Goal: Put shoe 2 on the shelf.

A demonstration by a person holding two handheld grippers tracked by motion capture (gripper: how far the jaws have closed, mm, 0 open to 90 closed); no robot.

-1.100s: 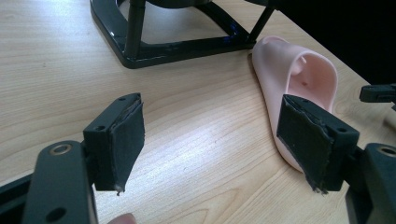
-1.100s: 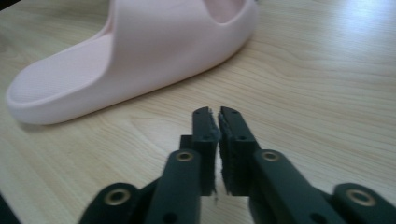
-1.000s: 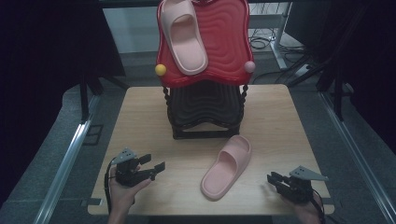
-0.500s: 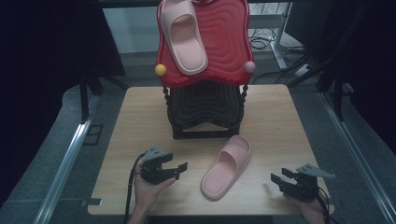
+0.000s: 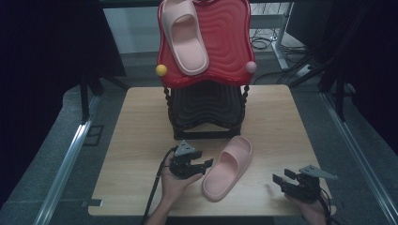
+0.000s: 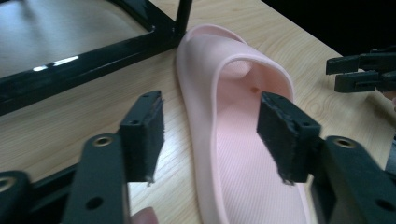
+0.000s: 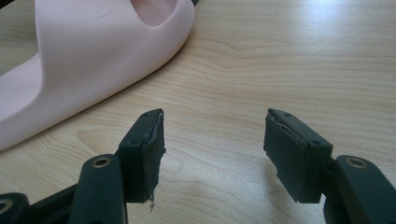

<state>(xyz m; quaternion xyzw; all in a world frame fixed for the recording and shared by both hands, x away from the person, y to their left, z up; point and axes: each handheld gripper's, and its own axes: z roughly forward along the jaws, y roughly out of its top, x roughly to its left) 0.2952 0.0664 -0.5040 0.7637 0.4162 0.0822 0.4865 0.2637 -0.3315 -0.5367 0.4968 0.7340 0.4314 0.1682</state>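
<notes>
High view: a pink slipper (image 5: pixel 229 172) lies sole-down on the wooden table (image 5: pixel 141 122), just in front of the black stand (image 5: pixel 206 115) that carries a red wavy board (image 5: pixel 220 47) with a second pink slipper (image 5: pixel 185 40) resting on it. The left gripper (image 5: pixel 199 165) sits just to the left of the table slipper, at its heel half, pointing toward it; the right gripper (image 5: pixel 281 180) rests well to the right of that slipper, near the table's front edge. In the left gripper view the left gripper (image 6: pixel 212 135) has its jaws apart with the slipper's (image 6: pixel 233 130) left side wall between the pads; the jaws have just been closing, yet neither pad presses on the rubber. The right-hand pad hangs over the footbed, the left-hand one over bare wood beside the slipper. In the right gripper view the right gripper (image 7: pixel 215 140) has its jaws spread over bare table, with the slipper's (image 7: pixel 88 60) toe end up and to the left of them, apart from both pads.
</notes>
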